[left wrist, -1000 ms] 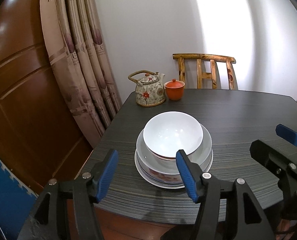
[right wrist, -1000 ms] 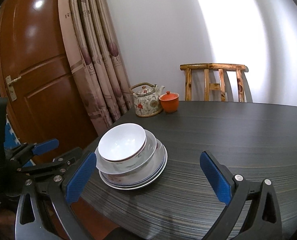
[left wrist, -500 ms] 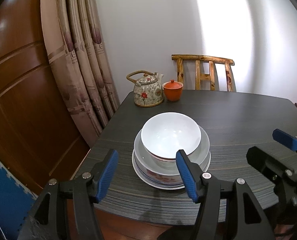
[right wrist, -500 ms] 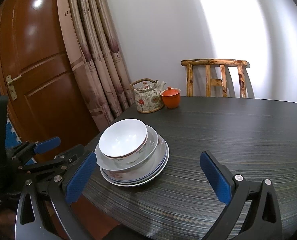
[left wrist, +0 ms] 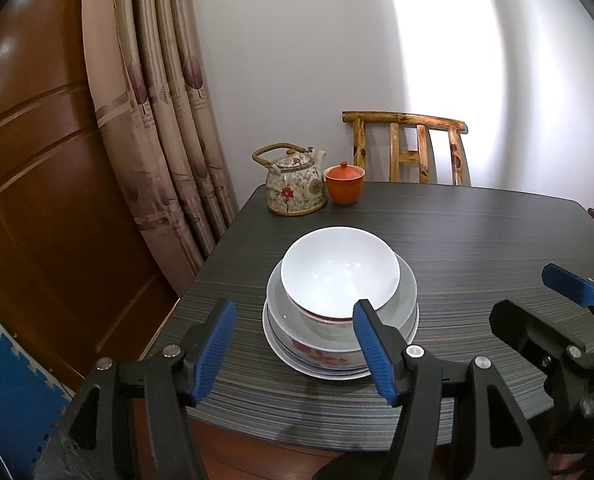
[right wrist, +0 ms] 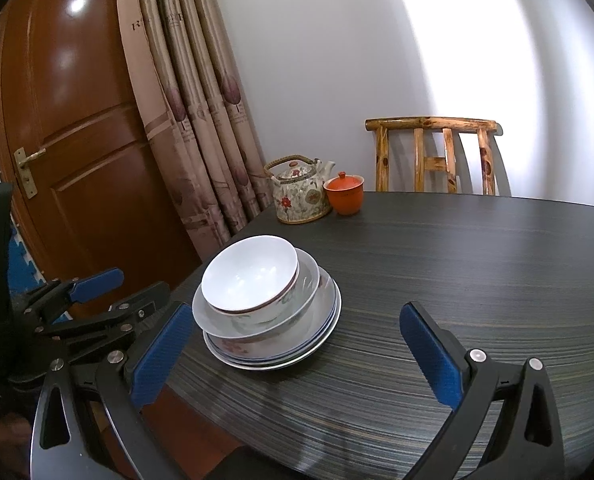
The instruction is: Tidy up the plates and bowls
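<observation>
nearest the left wrist camera, the left gripper [left wrist: 293,344] hangs over the near edge of the dark table [left wrist: 477,248], its two blue-padded fingers [left wrist: 371,348] spread wide apart with nothing between them. the right-hand pad overlaps the near side of the dishes in that view, though whether it touches them cannot be told. the right gripper [right wrist: 297,354] is also wide open and empty, held above the table's near edge with the stack just beyond its left finger. each tool shows at the side of the other's view.

just past the fingers, near the table's left edge, sits the stack of dishes: a white bowl [left wrist: 339,272] on top, nested upright in a wider pale bowl [left wrist: 407,286], which rests in a bowl with red flowers [left wrist: 321,354] on its outside, all on a plate [right wrist: 321,344] with a blue rim line at the bottom. the top bowl sits a little off-centre, toward the left of the stack.

farther back, at the far left corner of the table, a flowered teapot [left wrist: 295,188] with a woven handle stands just beside an orange lidded cup [left wrist: 344,184].

behind the table a wooden chair [left wrist: 409,148] stands against the white wall [left wrist: 297,60]. to the left hang beige curtains [left wrist: 157,100], and beyond them is a brown wooden door [right wrist: 69,120] with a brass handle.
</observation>
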A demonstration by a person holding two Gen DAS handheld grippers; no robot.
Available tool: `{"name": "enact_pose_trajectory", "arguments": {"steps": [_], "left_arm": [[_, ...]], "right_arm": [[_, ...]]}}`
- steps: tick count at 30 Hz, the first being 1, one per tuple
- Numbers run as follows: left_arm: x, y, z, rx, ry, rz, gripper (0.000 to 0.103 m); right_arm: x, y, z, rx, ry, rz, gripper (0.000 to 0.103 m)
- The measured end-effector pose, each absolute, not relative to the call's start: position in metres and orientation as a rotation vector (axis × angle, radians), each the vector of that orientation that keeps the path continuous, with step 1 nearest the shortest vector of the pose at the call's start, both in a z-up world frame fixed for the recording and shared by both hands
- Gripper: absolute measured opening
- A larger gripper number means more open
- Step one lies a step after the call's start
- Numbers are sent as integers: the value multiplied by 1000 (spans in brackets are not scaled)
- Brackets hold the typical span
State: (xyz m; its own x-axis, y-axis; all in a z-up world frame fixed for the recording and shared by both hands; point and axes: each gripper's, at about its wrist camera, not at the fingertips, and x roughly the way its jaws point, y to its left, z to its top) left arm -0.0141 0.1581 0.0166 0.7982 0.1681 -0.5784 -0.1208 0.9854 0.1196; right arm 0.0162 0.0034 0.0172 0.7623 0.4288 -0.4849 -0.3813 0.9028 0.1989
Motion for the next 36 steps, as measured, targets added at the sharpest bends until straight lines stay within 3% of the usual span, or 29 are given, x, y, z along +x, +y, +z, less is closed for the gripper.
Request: {"name": "enact_pose_trajectory", "arguments": {"steps": [36], "left_arm": [[-10,159,13,78,660,177,64]], "right_arm": [[15,5,11,89,586,447,103]]}}
